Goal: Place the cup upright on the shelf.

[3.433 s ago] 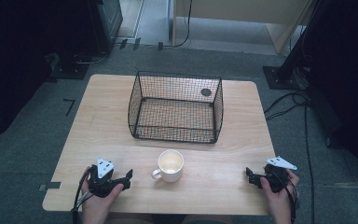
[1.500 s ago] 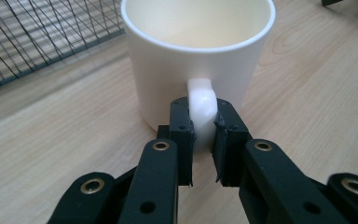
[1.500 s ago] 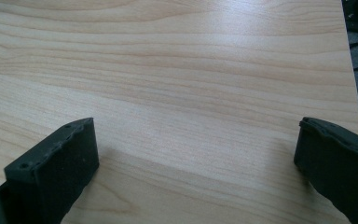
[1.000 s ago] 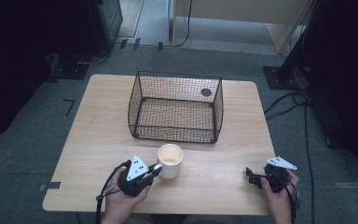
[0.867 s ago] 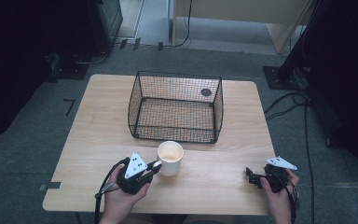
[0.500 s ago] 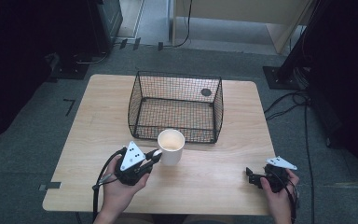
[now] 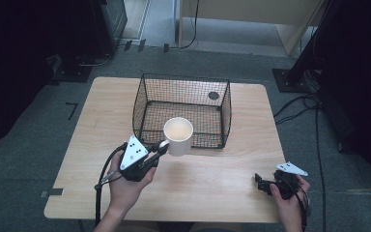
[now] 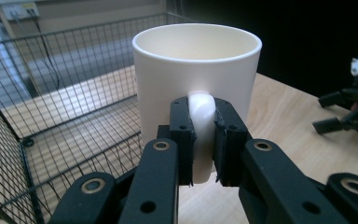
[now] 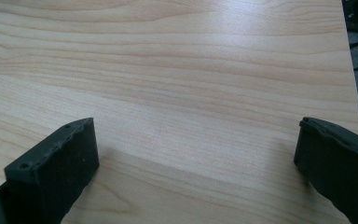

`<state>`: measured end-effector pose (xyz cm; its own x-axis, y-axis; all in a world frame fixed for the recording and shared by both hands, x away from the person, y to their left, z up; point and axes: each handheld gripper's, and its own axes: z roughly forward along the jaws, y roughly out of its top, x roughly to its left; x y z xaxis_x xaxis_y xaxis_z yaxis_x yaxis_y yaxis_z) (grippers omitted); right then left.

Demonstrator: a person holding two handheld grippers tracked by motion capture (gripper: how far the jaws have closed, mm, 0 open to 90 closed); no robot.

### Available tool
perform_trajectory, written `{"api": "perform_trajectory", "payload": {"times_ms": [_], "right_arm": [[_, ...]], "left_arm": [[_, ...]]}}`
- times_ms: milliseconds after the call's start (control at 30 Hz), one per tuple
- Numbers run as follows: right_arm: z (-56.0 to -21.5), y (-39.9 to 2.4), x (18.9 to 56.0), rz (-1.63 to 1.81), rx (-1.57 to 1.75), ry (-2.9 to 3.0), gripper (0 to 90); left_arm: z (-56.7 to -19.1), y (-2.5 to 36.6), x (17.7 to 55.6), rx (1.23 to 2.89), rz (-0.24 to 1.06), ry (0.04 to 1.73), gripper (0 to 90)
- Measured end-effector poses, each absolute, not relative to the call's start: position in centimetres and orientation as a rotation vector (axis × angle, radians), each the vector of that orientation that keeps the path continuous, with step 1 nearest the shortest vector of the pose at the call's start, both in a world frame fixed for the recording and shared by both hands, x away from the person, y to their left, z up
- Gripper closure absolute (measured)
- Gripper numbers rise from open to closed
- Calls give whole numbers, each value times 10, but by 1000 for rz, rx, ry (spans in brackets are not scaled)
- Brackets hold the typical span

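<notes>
The mug [image 7: 178, 136] was white, upright and lifted off the table [image 7: 212, 179], held just at the near wall of the basket [image 7: 145, 104], its body overlapping that wall in the high view. Its inside looked pale and bare as far as the high view showed; the left gripper view [image 8: 199, 70] saw only the rim and outer wall. The basket was a black wire one, open at the top, standing on the far half of the table; through its mesh only the wooden tabletop and a small dark round mark [image 7: 213, 95] near its far right corner could be seen.

The left gripper [image 7: 160, 146] had its jaws closed narrowly on the mug's handle [image 8: 200, 135], one jaw on each side of it, the handle pinched between the pads. The left hand [image 7: 125, 181] reached in from the bottom edge, forearm angled up toward the basket, with the grey plate [image 7: 134, 151] on top tilted and the cable [image 7: 101, 179] trailing back along the wrist.

The right gripper [image 7: 260, 179] rested low at the near right part of the table, well apart from the mug, gripped by the right hand [image 7: 287, 198]. Its jaws stood wide apart with only bare wood between them [image 9: 196, 135].
</notes>
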<state>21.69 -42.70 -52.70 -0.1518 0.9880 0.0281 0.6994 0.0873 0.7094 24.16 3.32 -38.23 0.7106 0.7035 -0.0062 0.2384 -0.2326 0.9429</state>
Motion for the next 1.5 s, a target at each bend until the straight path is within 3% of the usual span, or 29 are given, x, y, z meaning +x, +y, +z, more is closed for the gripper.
{"api": "perform_trajectory", "payload": {"times_ms": [633,1500], "right_arm": [[-527,-427,217,822,1659,1906,0],[-527,-427,217,824,1652,1913,0]], "left_arm": [[-364,25,298,1691,595,770,811],[-395,-2,391,1777,569,926,811]]}}
